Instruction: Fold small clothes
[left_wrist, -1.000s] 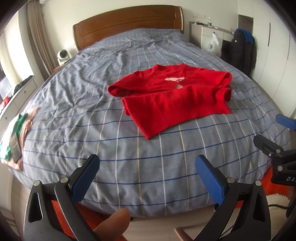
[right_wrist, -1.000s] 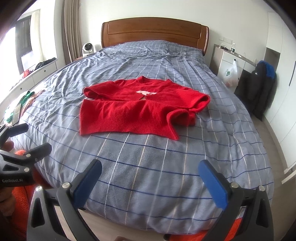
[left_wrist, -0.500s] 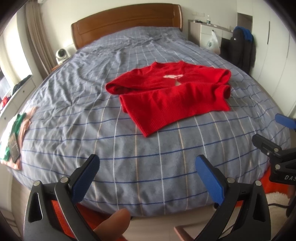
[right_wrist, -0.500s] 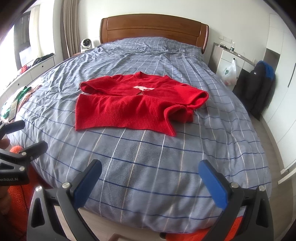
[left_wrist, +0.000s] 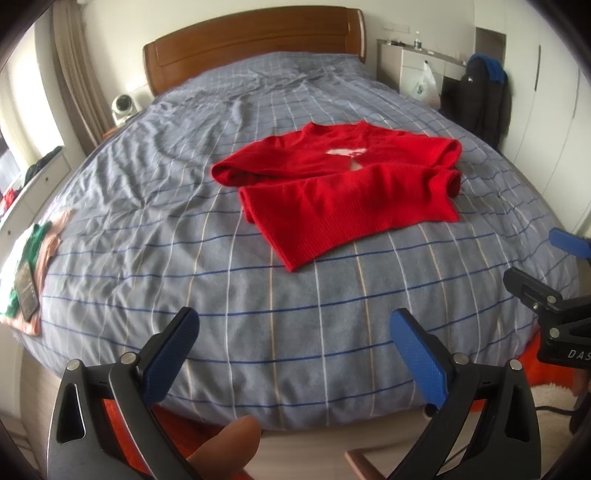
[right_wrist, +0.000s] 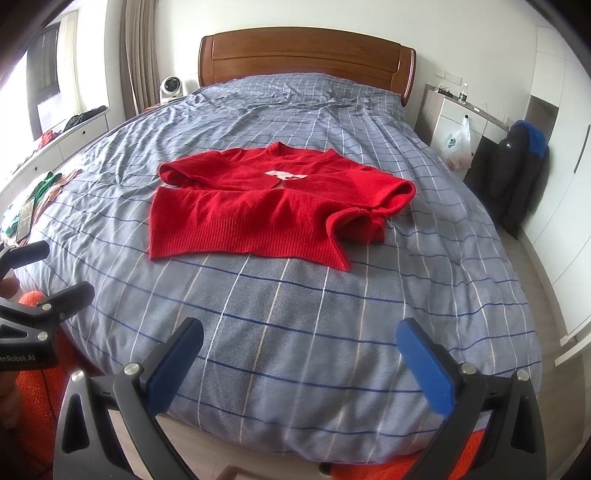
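Note:
A red knit sweater (left_wrist: 343, 192) (right_wrist: 258, 214) lies on the blue checked bed cover (left_wrist: 184, 206) (right_wrist: 332, 314), its hem folded up over the chest and both sleeves tucked in. My left gripper (left_wrist: 295, 347) hovers open over the bed's near edge, well short of the sweater, with nothing between its blue pads. My right gripper (right_wrist: 301, 350) is likewise open and empty at the foot of the bed. Each gripper shows at the other view's side edge. A thumb (left_wrist: 225, 446) shows below the left gripper.
A pile of green and pink clothes with a phone (left_wrist: 26, 273) lies at the bed's left edge. A wooden headboard (right_wrist: 303, 55) stands at the far end. A dark jacket (right_wrist: 517, 173) and a white cabinet with a plastic bag (right_wrist: 458, 140) stand on the right.
Both views have shifted slightly: the sweater sits a little higher and farther in each frame, as both grippers drew back a bit. The sweater itself has not moved; both grippers stayed open.

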